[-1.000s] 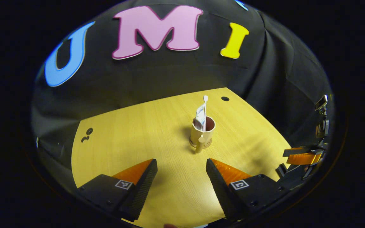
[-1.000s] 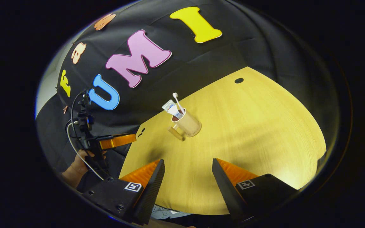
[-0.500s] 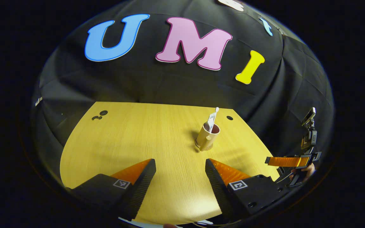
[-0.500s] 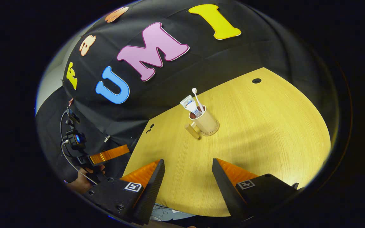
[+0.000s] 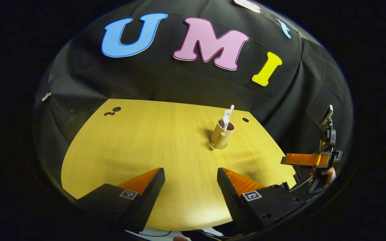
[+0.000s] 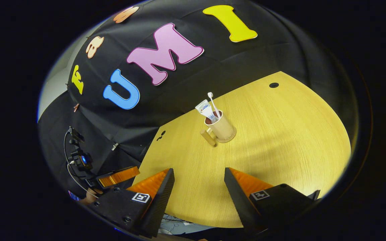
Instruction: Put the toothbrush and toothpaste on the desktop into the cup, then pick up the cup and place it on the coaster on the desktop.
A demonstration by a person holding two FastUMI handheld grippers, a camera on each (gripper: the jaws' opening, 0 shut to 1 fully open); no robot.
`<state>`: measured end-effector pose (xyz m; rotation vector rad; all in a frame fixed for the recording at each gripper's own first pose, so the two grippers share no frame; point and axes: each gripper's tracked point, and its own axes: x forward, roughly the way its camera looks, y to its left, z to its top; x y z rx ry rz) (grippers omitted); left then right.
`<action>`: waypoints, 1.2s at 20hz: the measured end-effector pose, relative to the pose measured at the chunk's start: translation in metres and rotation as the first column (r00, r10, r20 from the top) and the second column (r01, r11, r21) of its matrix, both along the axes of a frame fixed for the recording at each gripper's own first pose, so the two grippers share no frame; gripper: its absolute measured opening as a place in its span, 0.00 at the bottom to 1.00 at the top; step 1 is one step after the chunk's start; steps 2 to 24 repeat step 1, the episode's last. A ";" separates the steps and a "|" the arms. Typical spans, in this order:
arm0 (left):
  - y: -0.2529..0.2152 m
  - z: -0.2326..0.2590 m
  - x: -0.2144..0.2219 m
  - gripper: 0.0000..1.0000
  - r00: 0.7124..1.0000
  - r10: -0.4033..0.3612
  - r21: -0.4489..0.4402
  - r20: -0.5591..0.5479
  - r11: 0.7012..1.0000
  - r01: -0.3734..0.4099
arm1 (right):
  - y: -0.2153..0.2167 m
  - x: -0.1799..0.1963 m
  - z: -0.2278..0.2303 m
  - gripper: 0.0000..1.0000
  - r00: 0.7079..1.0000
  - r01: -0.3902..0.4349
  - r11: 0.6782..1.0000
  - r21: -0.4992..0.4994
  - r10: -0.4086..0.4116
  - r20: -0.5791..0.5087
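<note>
Tan cup [image 5: 221,135] sits farther from left tongs [image 5: 190,187] than before.

Print on the toothpaste [image 6: 205,110] is too small to read.

1. Yellow wooden desktop [image 5: 139,147], round dark hole [image 6: 273,85] near its far edge.
2. On it a coaster [image 6: 230,138], the tan cup [image 6: 222,128] standing upright on top.
</note>
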<state>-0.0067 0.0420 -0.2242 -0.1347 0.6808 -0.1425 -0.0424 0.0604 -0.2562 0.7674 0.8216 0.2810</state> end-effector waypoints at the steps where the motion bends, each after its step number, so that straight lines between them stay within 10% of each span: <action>1: -0.003 -0.003 -0.003 0.97 1.000 0.000 -0.013 -0.010 1.000 0.000 | 0.001 0.001 0.000 0.92 1.000 0.001 1.000 0.000 -0.001 0.000; 24: -0.003 -0.003 -0.003 0.97 1.000 0.000 -0.013 -0.010 1.000 0.000 | 0.001 0.001 0.000 0.92 1.000 0.001 1.000 0.000 -0.001 0.000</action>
